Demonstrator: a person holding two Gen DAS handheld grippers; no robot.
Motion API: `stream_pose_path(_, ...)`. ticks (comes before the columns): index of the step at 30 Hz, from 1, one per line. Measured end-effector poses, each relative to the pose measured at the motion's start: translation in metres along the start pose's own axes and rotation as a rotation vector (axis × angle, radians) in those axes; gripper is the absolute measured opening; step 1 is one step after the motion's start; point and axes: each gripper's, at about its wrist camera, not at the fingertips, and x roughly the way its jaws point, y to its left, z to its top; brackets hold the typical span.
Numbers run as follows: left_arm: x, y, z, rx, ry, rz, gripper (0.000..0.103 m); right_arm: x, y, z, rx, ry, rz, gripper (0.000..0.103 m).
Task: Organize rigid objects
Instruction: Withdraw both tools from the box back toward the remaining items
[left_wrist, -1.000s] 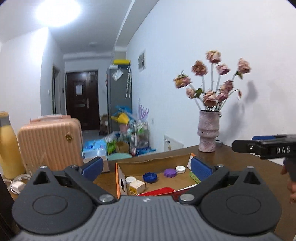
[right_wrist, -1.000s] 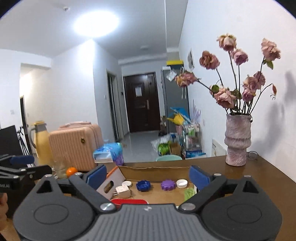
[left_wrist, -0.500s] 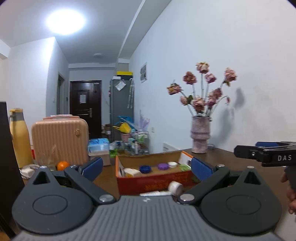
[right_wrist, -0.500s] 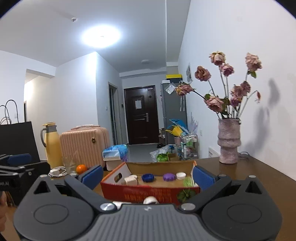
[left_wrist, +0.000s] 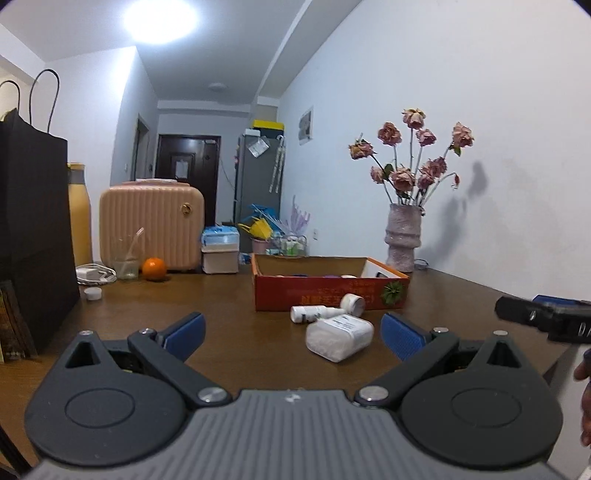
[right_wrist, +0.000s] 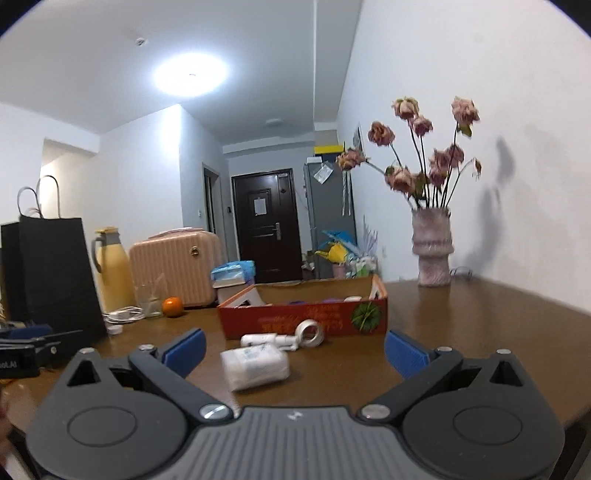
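Hiding most of its contents behind a tall red cardboard wall, shallow box (left_wrist: 330, 291) on brown wooden counter (left_wrist: 229, 325), only slivers of small caps showing above the rim, too small to tell apart. Lying just in front of that wall: white rounded plastic container (left_wrist: 339, 338) on its side, slim white bottle (left_wrist: 314, 313) behind it, and a round white piece (left_wrist: 352, 303) against the box, hard to identify. Left tool (left_wrist: 291, 334) spread wide, ribbed blue pads empty, hovering low over the counter with the container between and beyond the fingertips. Right tool (right_wrist: 293, 350) likewise spread and empty, same container (right_wrist: 255, 367) near its left pad. Cut off at the right edge of the left view: black tip of the other tool and a bit of a hand (left_wrist: 585, 398). Shown whole only in the right view: handle of yellow glossy jug (right_wrist: 112, 271). Blurred there: dried pink roses in a ribbed vase (right_wrist: 432, 258). Ridged peach suitcase (left_wrist: 151, 225), orange (left_wrist: 154, 268) and black paper bag (left_wrist: 33, 258) at the far left.
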Motion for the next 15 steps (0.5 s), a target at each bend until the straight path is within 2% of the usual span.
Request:
stream_pose_path(5, -0.007, -0.007, 0.006, 0.033, -0.039, 0.007, 0.103, -0.008, 0.015, -0.006, -0.063, 0.003, -0.028, 0.103)
stream_pose_path(15, 0.007, -0.006, -0.004, 0.051, 0.008, 0.003, 0.103, -0.001, 0.011, -0.008, -0.048, 0.023, -0.032, 0.103)
